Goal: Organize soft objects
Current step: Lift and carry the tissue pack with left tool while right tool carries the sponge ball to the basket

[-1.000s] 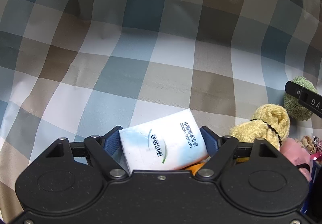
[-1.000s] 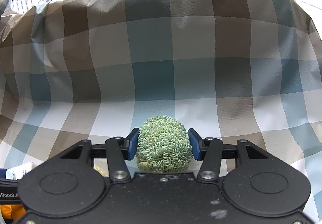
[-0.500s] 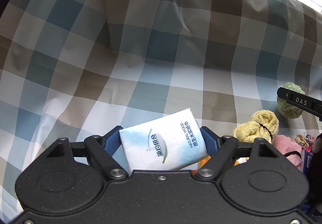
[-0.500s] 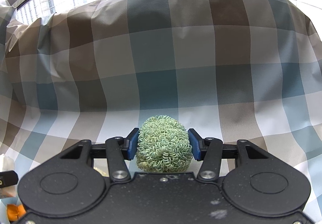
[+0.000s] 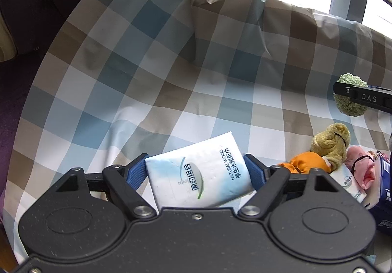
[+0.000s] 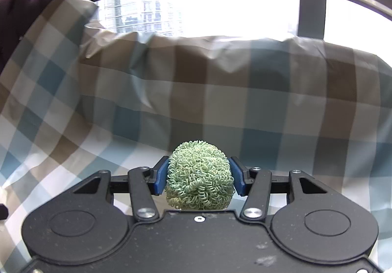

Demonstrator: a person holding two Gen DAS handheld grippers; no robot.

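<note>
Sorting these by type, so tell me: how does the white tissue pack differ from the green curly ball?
The tissue pack is flat, rectangular, smooth and printed with text; the green curly ball is round and covered in loops. The pack sits tilted in the left tongs, which stand wider; the ball sits squarely in the narrower right tongs. Both are held clamped above the checked cloth.
</note>
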